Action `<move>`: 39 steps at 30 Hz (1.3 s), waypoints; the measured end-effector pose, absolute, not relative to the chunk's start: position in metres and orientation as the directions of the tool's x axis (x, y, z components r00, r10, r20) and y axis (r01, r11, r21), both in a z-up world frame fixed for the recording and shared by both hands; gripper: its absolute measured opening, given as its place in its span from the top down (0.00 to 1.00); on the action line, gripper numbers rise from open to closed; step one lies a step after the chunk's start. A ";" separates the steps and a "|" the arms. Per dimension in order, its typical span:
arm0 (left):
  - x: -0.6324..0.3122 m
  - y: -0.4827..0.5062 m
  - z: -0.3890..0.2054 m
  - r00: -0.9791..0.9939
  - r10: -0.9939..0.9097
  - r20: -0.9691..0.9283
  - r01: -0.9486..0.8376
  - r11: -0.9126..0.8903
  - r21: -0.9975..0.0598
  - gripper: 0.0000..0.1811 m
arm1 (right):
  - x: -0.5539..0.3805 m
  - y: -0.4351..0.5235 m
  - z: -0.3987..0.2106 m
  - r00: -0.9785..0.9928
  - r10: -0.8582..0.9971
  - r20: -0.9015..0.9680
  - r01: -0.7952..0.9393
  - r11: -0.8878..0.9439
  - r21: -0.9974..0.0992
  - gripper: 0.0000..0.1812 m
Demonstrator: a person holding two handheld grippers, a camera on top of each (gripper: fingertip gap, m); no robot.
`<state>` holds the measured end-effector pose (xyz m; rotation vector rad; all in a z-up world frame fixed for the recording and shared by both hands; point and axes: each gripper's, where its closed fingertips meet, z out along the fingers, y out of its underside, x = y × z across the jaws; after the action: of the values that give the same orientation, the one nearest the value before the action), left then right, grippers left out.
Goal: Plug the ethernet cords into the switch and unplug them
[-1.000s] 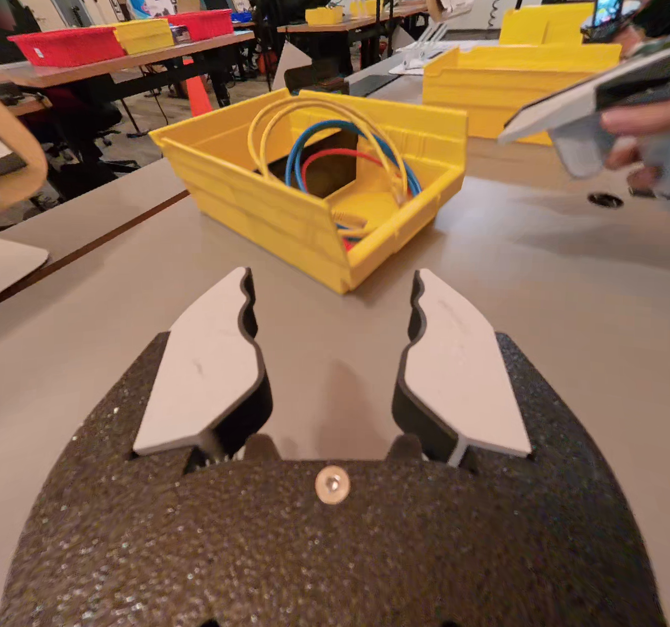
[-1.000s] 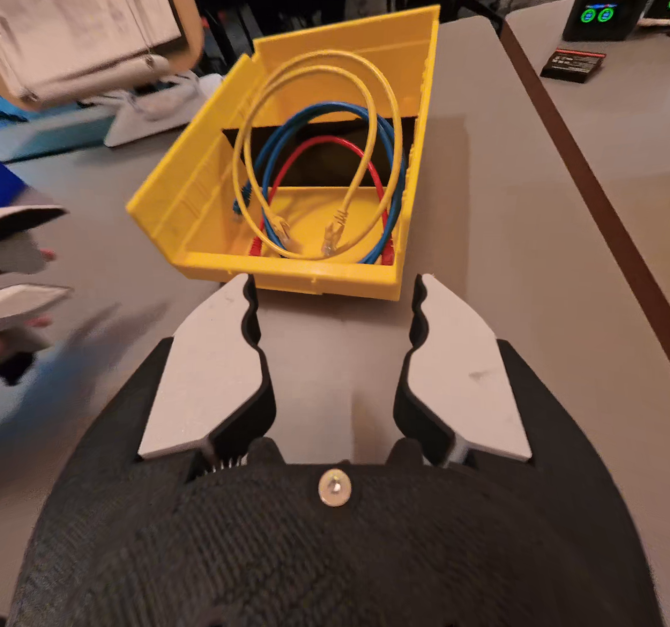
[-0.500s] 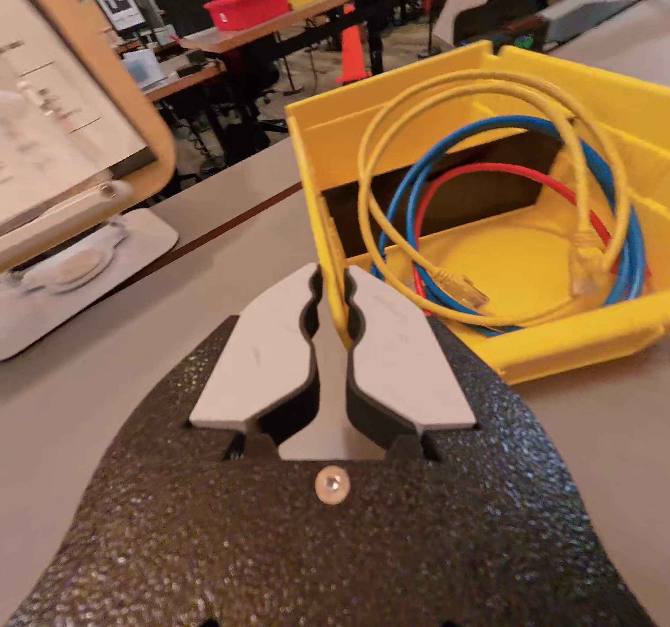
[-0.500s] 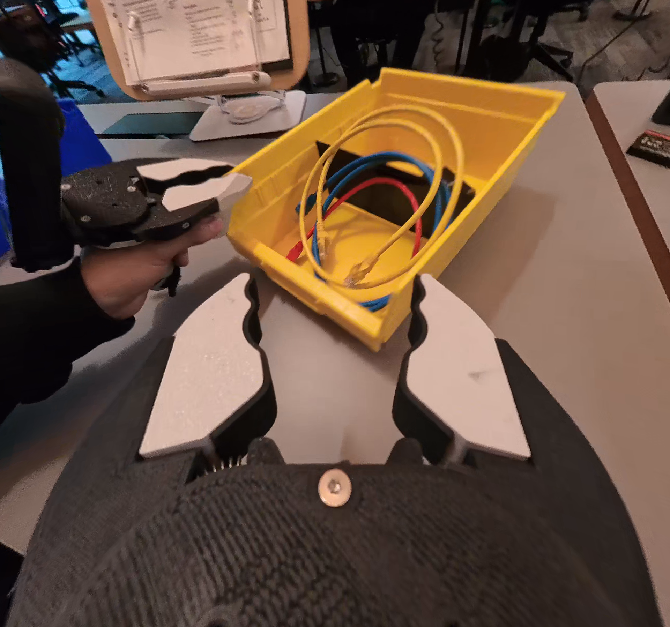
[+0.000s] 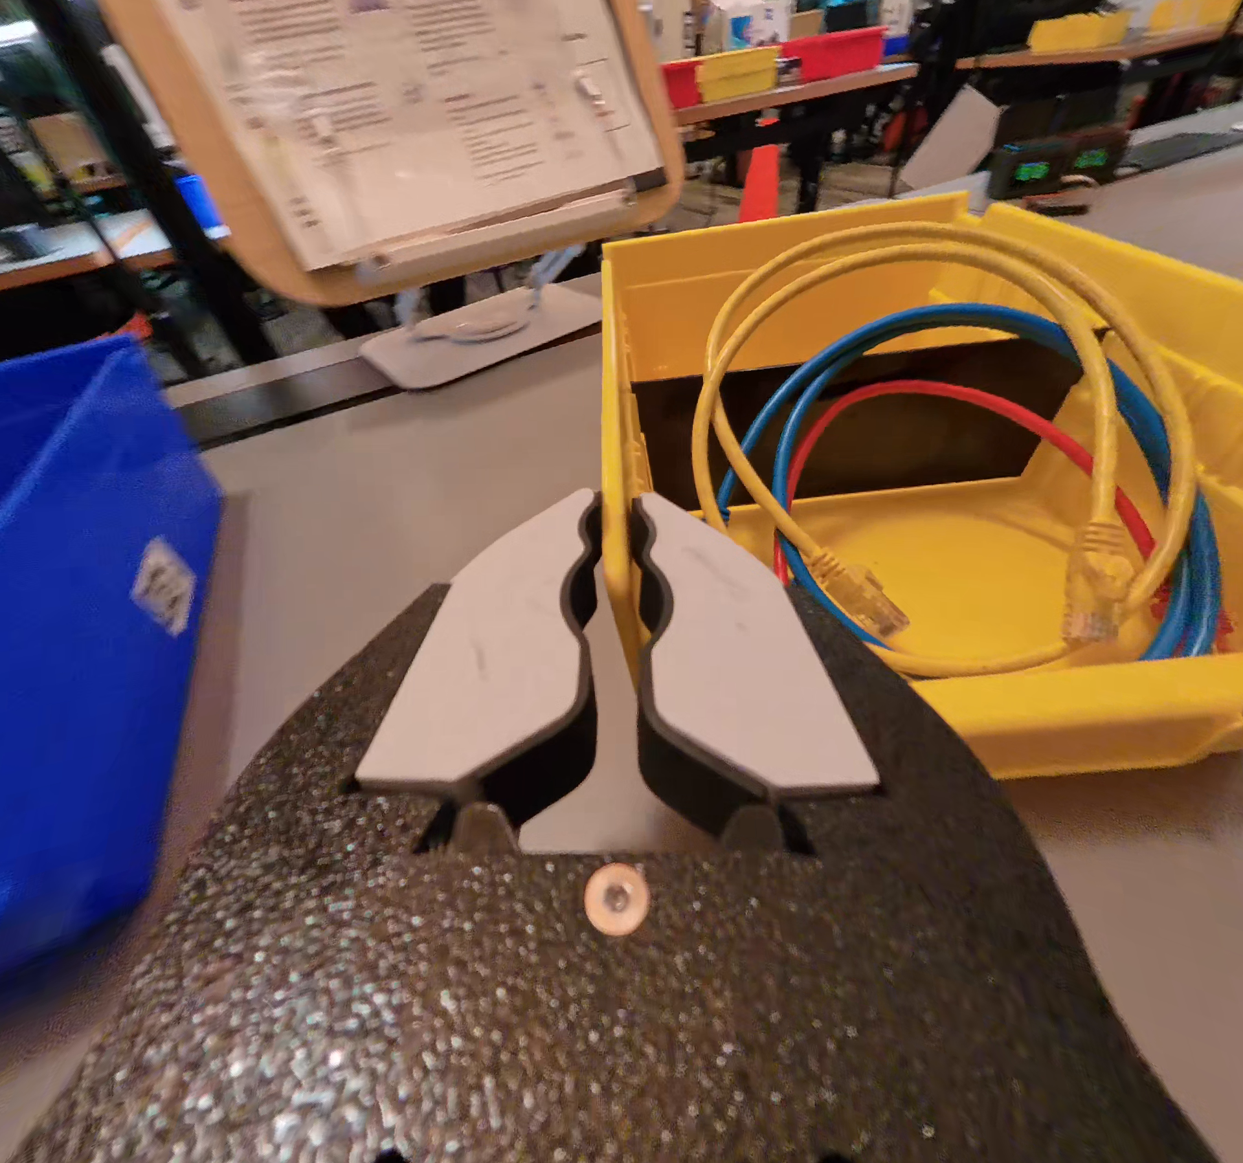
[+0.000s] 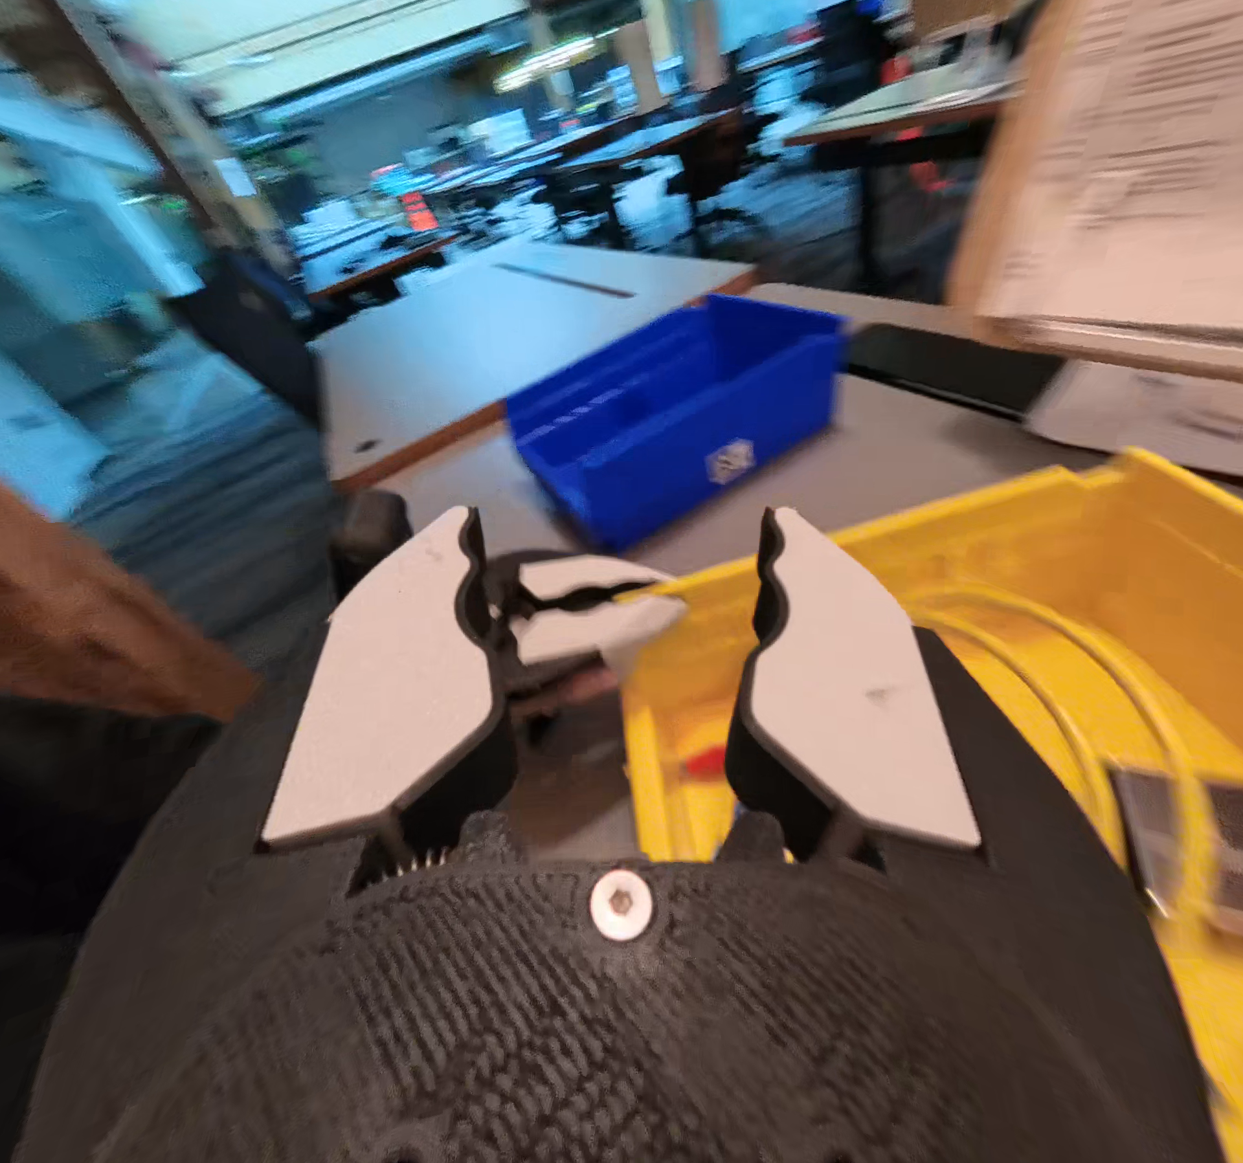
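A yellow bin (image 5: 1076, 714) sits on the grey table and holds a coiled yellow ethernet cord (image 5: 1100, 431), a blue cord (image 5: 942, 314) and a red cord (image 5: 942, 388). Two yellow plugs (image 5: 868, 599) lie on the bin floor. A black panel (image 5: 841, 438) crosses the bin behind the cords. My left gripper (image 5: 615, 512) is shut on the bin's left wall. My right gripper (image 6: 622, 519) is open and empty, just above the yellow bin (image 6: 1009, 539) at its near corner. The left gripper (image 6: 592, 599) shows there, clamped on the rim. No switch is clearly in view.
A blue bin (image 5: 81, 593) stands on the table left of the yellow one and also shows in the right wrist view (image 6: 672, 418). A clipboard on a stand (image 5: 403, 109) rises behind the bins. Other tables with red and yellow bins are farther back. The right wrist view is blurred.
My left gripper went from open in front of the bin to shut on its left wall, and still holds it. My right gripper has swung left and moved over the bin's near corner, staying open.
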<state>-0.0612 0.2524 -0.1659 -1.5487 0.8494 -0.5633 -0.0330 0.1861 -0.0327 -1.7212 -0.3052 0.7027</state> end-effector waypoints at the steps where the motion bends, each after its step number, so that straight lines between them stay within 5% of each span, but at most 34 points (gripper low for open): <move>1: -0.077 0.254 -0.166 0.639 -0.762 -0.111 -0.191 -0.018 -0.981 0.97 | -0.060 0.202 -0.025 0.742 0.602 -0.297 -0.145 -0.289 -0.946 0.56; 7: -0.131 0.262 -0.162 0.726 -0.673 -0.140 -0.169 0.023 -0.985 0.97 | -0.137 0.349 -0.054 0.778 0.466 -0.421 -0.077 -0.595 -0.800 0.44; 12: -0.145 0.272 -0.160 0.742 -0.651 -0.160 -0.175 0.042 -0.984 0.96 | -0.163 0.427 -0.121 0.805 0.217 -0.552 -0.153 -0.823 -0.547 0.50; 15: -0.148 0.274 -0.160 0.735 -0.659 -0.161 -0.176 0.045 -0.983 0.96 | -0.167 0.456 -0.151 0.805 0.115 -0.582 -0.214 -0.859 -0.466 0.64; 24: -0.153 0.280 -0.161 0.734 -0.666 -0.130 -0.155 0.023 -0.988 0.96 | -0.185 0.468 -0.227 0.850 0.058 -0.524 -0.132 -0.939 -0.317 0.60; 27: -0.153 0.280 -0.160 0.732 -0.671 -0.122 -0.149 0.018 -0.989 0.97 | -0.188 0.473 -0.237 0.872 0.088 -0.482 -0.107 -0.926 -0.361 0.57; 31: -0.154 0.281 -0.160 0.726 -0.679 -0.108 -0.139 0.009 -0.990 0.97 | -0.168 0.475 -0.241 0.931 0.058 -0.361 -0.083 -0.928 -0.364 0.79; 39: -0.155 0.281 -0.159 0.727 -0.668 -0.159 -0.168 0.052 -0.984 0.96 | -0.135 0.481 -0.168 0.919 0.166 -0.357 -0.033 -0.871 -0.490 0.79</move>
<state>-0.1548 0.2807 -0.1595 -1.5013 0.7175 -0.4344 -0.1352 0.4811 -0.1681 -2.5765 -0.0959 0.5378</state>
